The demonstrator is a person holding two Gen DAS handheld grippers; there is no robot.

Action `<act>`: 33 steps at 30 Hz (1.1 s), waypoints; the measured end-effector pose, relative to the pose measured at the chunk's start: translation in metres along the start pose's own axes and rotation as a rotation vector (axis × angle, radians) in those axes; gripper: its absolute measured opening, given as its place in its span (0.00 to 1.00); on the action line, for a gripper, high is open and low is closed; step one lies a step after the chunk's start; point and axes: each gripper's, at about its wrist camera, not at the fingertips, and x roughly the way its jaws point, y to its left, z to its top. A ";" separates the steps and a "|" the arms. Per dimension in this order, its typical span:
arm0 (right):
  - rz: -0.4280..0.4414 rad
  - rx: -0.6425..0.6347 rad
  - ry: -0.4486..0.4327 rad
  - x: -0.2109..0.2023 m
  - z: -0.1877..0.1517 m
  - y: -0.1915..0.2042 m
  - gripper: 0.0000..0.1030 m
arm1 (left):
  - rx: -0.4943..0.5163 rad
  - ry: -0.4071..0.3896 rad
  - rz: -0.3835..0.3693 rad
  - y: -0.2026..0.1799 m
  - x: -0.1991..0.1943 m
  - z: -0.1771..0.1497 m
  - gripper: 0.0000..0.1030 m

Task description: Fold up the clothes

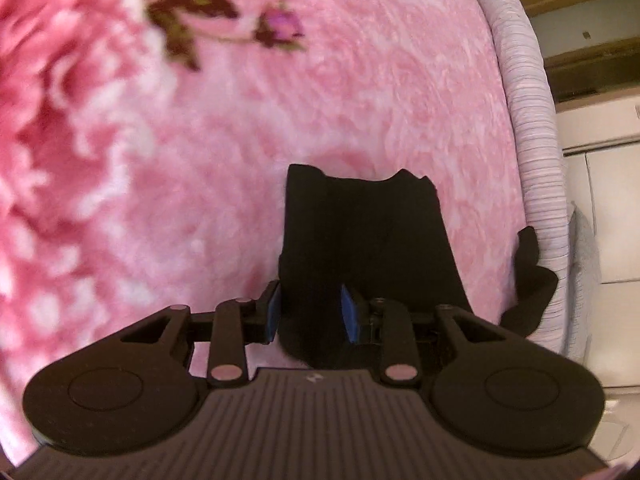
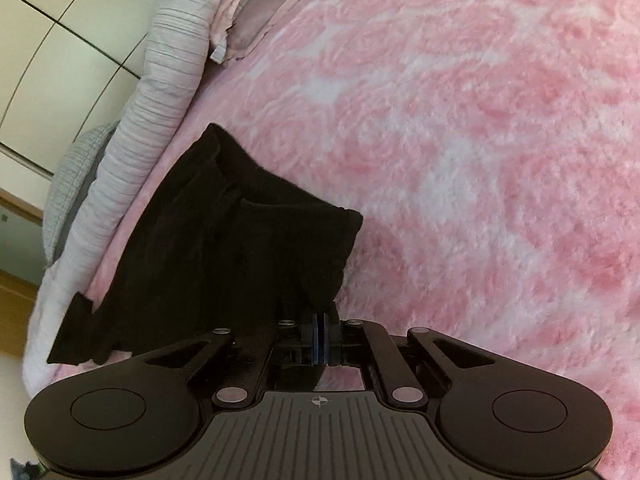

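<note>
A black garment [image 1: 368, 232] lies partly folded on a pink fluffy blanket [image 1: 360, 92], close to the bed's edge. In the left wrist view a bunched part of it fills the gap between the blue pads [image 1: 273, 314] of my left gripper [image 1: 310, 314], whose jaws stand half apart and press on the cloth. In the right wrist view the same black garment [image 2: 224, 248] spreads left of my right gripper [image 2: 323, 334]. Its jaws are closed, pinching the garment's near right corner. A loose end of the cloth [image 2: 76, 336] hangs toward the bed's edge.
A pale ribbed quilt edge [image 2: 160, 92] runs along the side of the bed, with cream cabinets [image 1: 604, 208] and floor beyond it. The blanket carries a dark flower print [image 1: 192, 16] farther off. A pink pillow [image 2: 268, 4] lies at the top.
</note>
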 end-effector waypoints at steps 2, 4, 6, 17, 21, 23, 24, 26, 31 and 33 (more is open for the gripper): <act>0.003 0.021 0.013 0.008 0.003 0.001 0.01 | 0.053 -0.013 0.013 -0.010 0.006 0.000 0.02; 0.001 0.067 0.025 0.016 0.005 -0.001 0.03 | 0.170 -0.074 0.033 -0.029 -0.006 0.008 0.02; 0.006 0.078 0.017 0.018 0.006 0.001 0.02 | 0.295 -0.165 0.031 -0.049 -0.025 0.018 0.01; -0.005 0.032 0.043 -0.024 -0.027 0.014 0.02 | 0.557 -0.201 0.232 -0.043 -0.048 0.073 0.13; -0.016 0.142 0.047 -0.017 -0.032 0.001 0.20 | 0.299 -0.114 0.195 -0.002 -0.035 0.069 0.13; -0.011 0.166 0.046 -0.016 -0.030 -0.001 0.28 | 0.198 -0.106 0.113 0.010 -0.035 0.063 0.13; -0.014 0.163 0.044 -0.015 -0.029 -0.001 0.31 | 0.211 -0.102 0.106 0.004 -0.033 0.062 0.13; -0.023 0.168 0.047 -0.010 -0.026 0.000 0.32 | 0.286 -0.091 0.101 -0.020 -0.023 0.064 0.18; -0.038 0.220 0.042 -0.001 -0.027 -0.002 0.32 | 0.337 -0.039 0.067 -0.079 0.009 0.066 0.27; -0.045 0.230 0.038 0.001 -0.026 -0.002 0.32 | 0.319 0.000 0.108 -0.095 0.029 0.072 0.28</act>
